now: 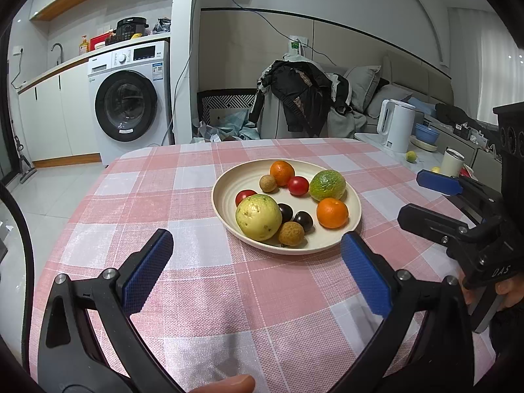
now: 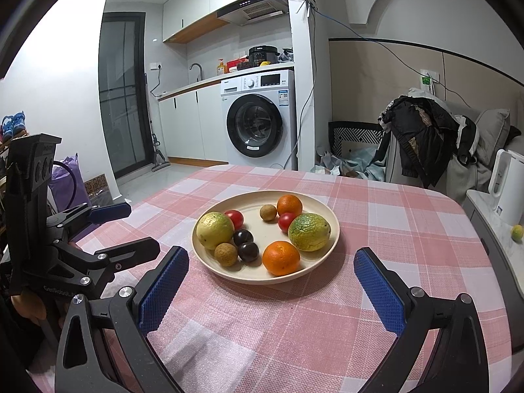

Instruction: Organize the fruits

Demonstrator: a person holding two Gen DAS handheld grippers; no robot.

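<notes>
I have both sets of fingers spread wide apart and holding nothing, hovering over the checked cloth on the counter [image 1: 183, 196]. The left gripper [image 1: 257, 252] points at the plate [image 1: 226, 206], whose near rim lies just ahead of the fingertips and closer to my right-hand pad than to the left one. The right gripper [image 2: 271, 262] frames the same plate between its fingers, the near rim sitting just beyond the tips.

All the fruit sits inside the plate: a yellow-green guava [image 1: 258, 216] at the near left, a green citrus [image 1: 327, 185] at the far right, one orange [image 1: 332, 213] near the right rim and another orange [image 1: 282, 172] at the far rim, two red tomatoes [image 1: 298, 185], two dark plums [image 1: 303, 220] and two brown longans [image 1: 291, 233] between them. The near longan rests against the guava, close to the near rim.

Bare cloth stretches to the left of the left fingers and between each pair of fingers and me. To the right, the counter edge meets a side ledge carrying a white kettle [image 1: 396, 124]. In the left view the right gripper stands just off my right finger, apart from it.
</notes>
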